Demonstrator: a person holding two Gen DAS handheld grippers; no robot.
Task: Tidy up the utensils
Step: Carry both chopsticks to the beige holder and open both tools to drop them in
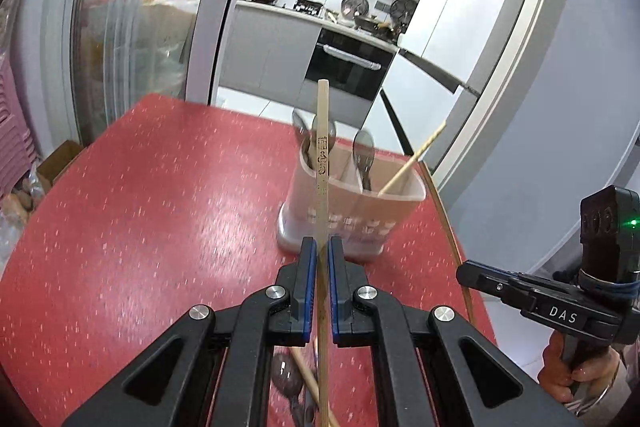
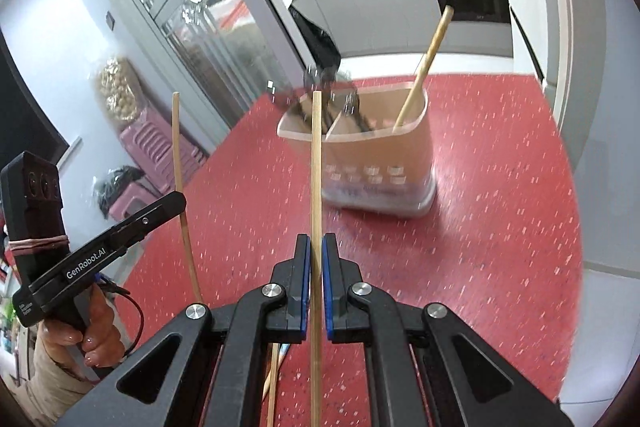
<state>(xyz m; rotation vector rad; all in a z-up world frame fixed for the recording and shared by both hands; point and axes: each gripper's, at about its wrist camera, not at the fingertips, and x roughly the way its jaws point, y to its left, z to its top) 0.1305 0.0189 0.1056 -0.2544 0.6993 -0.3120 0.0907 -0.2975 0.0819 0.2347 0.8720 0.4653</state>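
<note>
A translucent utensil holder (image 1: 352,203) stands on the red table (image 1: 140,211); it also shows in the right wrist view (image 2: 372,163). It holds several spoons (image 1: 364,151) and one chopstick (image 1: 412,159), also seen leaning in its right compartment in the right wrist view (image 2: 424,67). My left gripper (image 1: 321,247) is shut on an upright chopstick (image 1: 322,147) in front of the holder. My right gripper (image 2: 316,243) is shut on another upright chopstick (image 2: 316,155). The left gripper with its chopstick (image 2: 178,155) shows at the left of the right wrist view.
A spoon (image 1: 286,375) and a chopstick (image 1: 308,379) lie on the table under my left gripper. A chopstick (image 2: 274,379) lies under my right gripper. The table's right edge (image 1: 452,239) runs close to the holder. Pink stools (image 2: 156,151) stand beyond the table's left side.
</note>
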